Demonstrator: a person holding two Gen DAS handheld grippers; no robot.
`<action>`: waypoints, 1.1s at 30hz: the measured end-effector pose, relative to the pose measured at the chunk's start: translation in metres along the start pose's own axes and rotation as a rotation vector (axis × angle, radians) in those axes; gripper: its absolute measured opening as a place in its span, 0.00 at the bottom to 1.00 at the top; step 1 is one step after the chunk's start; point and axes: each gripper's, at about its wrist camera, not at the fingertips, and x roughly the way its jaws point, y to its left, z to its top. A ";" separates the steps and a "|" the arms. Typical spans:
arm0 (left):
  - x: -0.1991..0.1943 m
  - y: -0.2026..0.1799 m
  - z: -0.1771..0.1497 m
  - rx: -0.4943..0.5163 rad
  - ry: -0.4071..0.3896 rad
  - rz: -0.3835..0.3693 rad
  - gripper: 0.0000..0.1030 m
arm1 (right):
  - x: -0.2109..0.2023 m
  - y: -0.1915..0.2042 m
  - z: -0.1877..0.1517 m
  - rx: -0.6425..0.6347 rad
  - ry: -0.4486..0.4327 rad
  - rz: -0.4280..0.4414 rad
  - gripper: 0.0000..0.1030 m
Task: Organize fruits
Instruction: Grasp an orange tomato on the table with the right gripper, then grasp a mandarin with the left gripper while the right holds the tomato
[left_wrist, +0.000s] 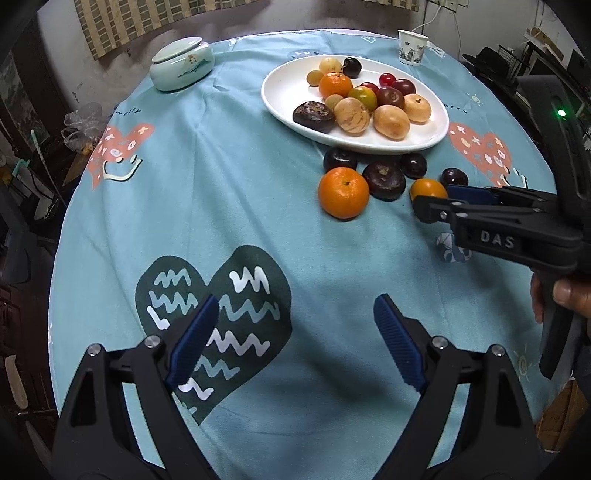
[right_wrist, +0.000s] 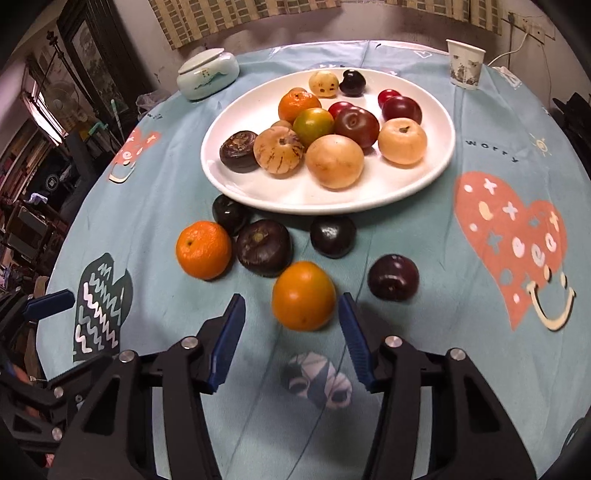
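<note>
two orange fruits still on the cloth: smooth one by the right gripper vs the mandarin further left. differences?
The smooth orange fruit sits just ahead of the right gripper, between its open fingers; the mandarin lies clear of it, beside a dark fruit. The smooth one has glossy skin, the mandarin a dimpled peel with a stem scar. Both lie off the plate.

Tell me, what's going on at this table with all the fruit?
A person holding a gripper in each hand is gathering fruit onto a white plate. The right gripper has its fingers either side of an orange fruit on the blue tablecloth, not visibly squeezing it yet. The left gripper hangs open over bare cloth. A mandarin and four dark fruits also lie off the plate.
</note>
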 end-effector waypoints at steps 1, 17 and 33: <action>0.000 0.001 0.000 -0.003 0.001 -0.002 0.85 | 0.005 0.000 0.002 -0.005 0.019 -0.012 0.47; 0.039 -0.020 0.057 0.059 -0.056 -0.044 0.85 | -0.025 -0.024 -0.037 0.071 0.033 0.088 0.37; 0.080 -0.036 0.076 0.134 0.006 -0.109 0.43 | -0.024 -0.027 -0.045 0.102 0.045 0.101 0.37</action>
